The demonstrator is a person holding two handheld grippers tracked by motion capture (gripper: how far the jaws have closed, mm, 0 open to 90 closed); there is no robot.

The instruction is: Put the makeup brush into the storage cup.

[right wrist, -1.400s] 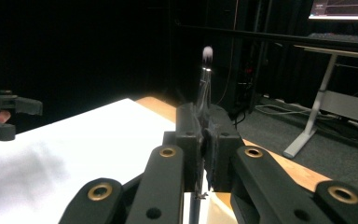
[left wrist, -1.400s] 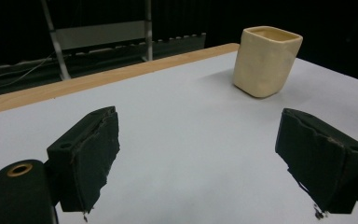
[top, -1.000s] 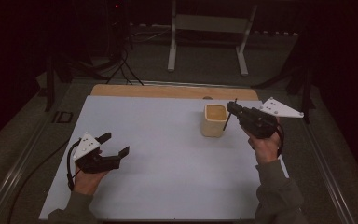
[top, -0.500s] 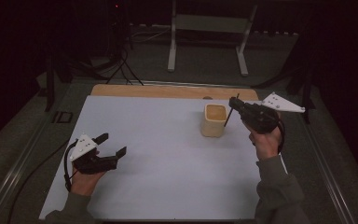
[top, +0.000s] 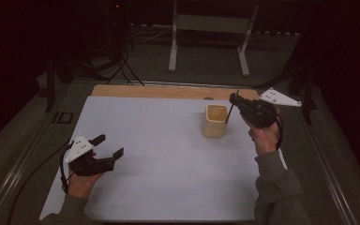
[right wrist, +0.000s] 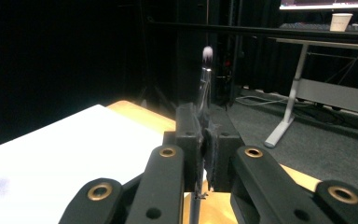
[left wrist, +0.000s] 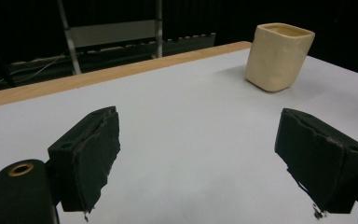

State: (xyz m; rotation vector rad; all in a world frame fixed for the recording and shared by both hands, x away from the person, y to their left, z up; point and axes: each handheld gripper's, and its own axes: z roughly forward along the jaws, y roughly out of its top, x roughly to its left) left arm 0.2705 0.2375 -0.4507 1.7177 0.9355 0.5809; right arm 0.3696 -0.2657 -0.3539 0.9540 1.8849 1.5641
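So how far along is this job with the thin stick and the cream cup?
Already done: the right tool is shut on a thin stick, lifted off the table. In hand: the stick's lower end hangs beside the cream cup, at its rim. Left: probably getting it inside and letting go. The left tool waits open over the white mat, holding nothing.

The left gripper sits low over the table's near left, jaws wide apart and empty; the right gripper is raised at the far right, jaws clamped together
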